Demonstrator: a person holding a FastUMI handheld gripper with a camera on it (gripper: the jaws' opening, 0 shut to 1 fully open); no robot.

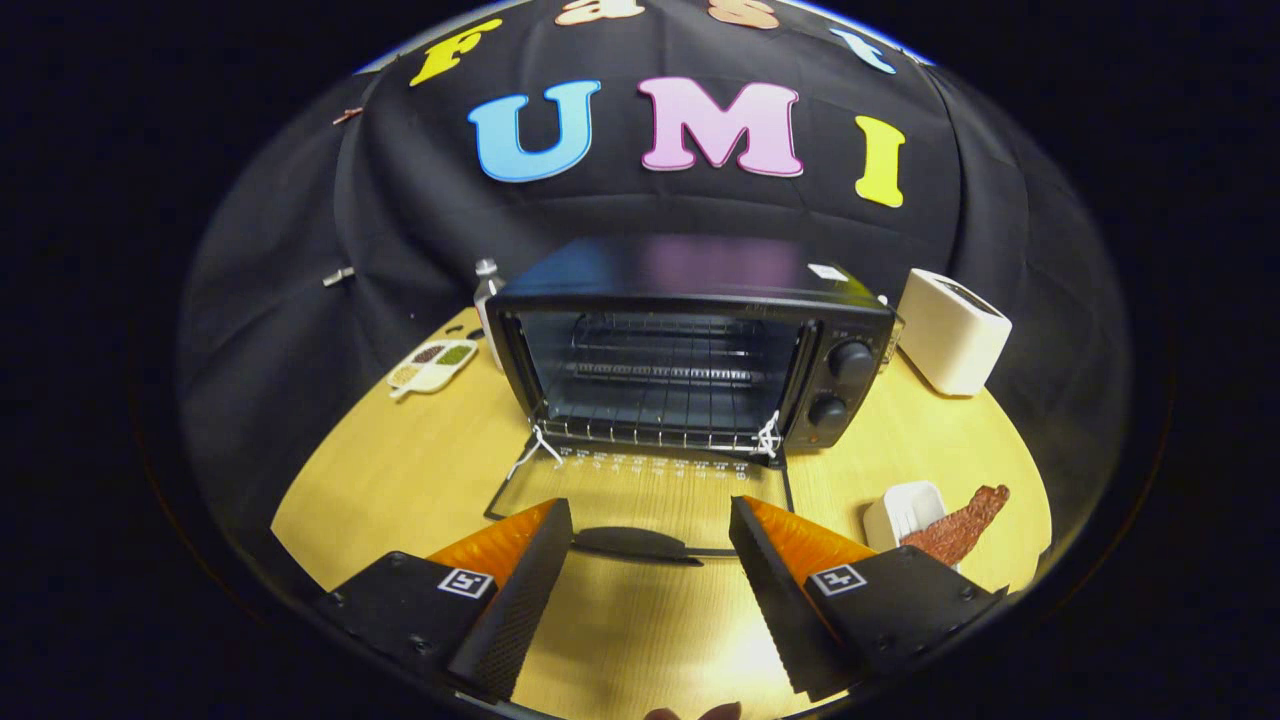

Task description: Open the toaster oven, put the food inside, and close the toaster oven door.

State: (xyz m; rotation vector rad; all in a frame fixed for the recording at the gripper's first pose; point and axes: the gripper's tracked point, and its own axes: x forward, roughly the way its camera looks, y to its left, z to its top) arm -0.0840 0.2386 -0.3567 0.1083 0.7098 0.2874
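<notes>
Claw: we see it spread wide, nothing between the fingers, both pads clear of everything. The fingers hang over the wooden table, just short of the oven door's handle, which lies in the gap between the fingertips but touches neither.

Left to right from there:

Far left, near the wall, we see a small divided tray with a few compartments of greenish and brownish stuff; contents too small to tell. Just right of it a clear bottle stands upright behind the oven's left corner.

Centre: the toaster oven, black, straight ahead beyond the fingers. Its glass door is fully down, lying flat on the table toward us, handle at the near edge. Cavity is open; wire rack sits inside with nothing on it. Two round knobs stacked on the right-hand panel.

Right of the oven, well apart from it, a white pop-up toaster sits near the wall.

Near right, just beside the right finger, we see a small white dish. The food, a reddish-brown strip that looks like bacon, rests with one end on the dish and the other end sticking out past its rim toward the right. So the food is outside the oven, on the table side, right of the open door
</notes>
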